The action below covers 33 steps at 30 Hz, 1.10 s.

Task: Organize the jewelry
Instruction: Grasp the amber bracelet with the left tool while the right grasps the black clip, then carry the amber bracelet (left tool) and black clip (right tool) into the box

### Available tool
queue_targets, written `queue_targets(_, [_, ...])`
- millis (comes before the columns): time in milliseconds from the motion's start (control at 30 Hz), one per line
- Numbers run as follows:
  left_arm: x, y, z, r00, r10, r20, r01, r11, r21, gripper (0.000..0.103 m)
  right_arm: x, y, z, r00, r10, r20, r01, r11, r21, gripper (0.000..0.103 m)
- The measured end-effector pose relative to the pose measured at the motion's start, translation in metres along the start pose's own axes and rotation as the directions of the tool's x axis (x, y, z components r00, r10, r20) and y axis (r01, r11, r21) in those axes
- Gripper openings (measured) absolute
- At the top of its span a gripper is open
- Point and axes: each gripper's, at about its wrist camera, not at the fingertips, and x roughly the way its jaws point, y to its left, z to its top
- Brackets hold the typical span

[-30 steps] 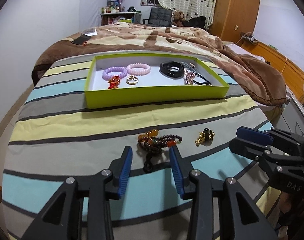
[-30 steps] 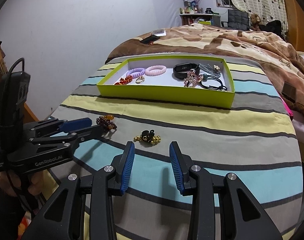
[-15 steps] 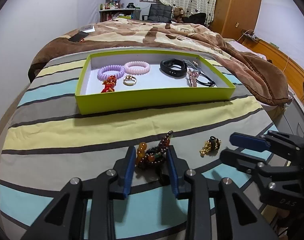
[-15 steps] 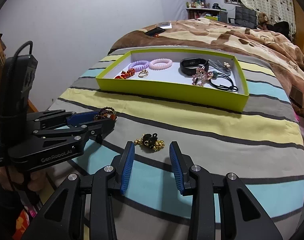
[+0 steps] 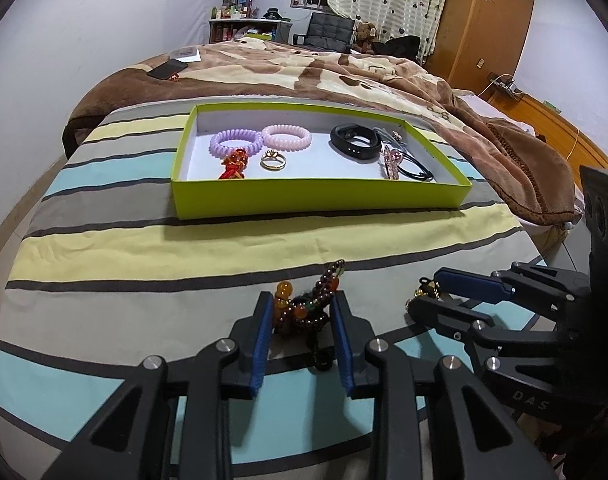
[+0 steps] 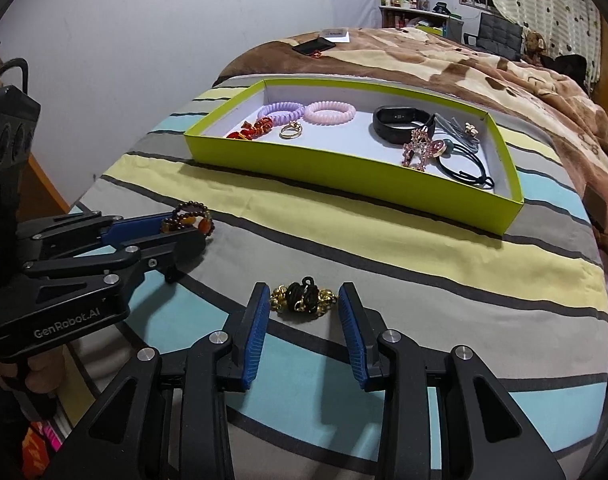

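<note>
A lime green tray [image 5: 319, 196] [image 6: 343, 172] sits on the striped bedspread and holds hair ties, a ring, a black band and clips. My left gripper [image 5: 302, 312] [image 6: 180, 232] is shut on a brown and amber bead bracelet [image 5: 304, 308] [image 6: 190, 218], which bunches up between the blue pads. My right gripper [image 6: 304, 304] [image 5: 423, 300] is open. Its pads straddle a black and gold hair tie [image 6: 302, 299] lying on the bedspread, without touching it. In the left wrist view that tie [image 5: 423, 290] is mostly hidden behind the right gripper's fingers.
A brown blanket [image 5: 304, 68] covers the bed behind the tray, with a dark phone [image 5: 168, 69] lying on it. The bed's right edge [image 6: 599, 320] drops off beside the tray. A wooden wardrobe [image 5: 483, 20] and a desk with a chair stand at the back.
My left gripper moved forward around the bead bracelet and closed on it, bunching the beads. My right gripper moved forward until its open pads straddle the black and gold hair tie.
</note>
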Motion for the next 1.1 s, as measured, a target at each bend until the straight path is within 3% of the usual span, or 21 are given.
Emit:
queue_targets(100, [-0.003,0.000,-0.001,1.000,0.000,0.003,0.000,1.000,0.001,0.030,0.000,0.001,0.000,1.000,-0.023,-0.001,0.023,1.000,-0.006,0.029])
queue_targets(633, [-0.030,-0.010,-0.001,0.999,0.005,0.050,-0.006,1.000,0.014,0.030,-0.034,-0.004,-0.006,0.996,-0.025,0.084,0.020,0.998,0.053,0.028])
queue_targets(1100, [-0.041,-0.015,0.034,0.995,0.024,0.098,-0.031,0.997,0.070,0.030,-0.059,-0.016,0.023,0.989,-0.025,0.144,0.018,0.998,0.052,0.028])
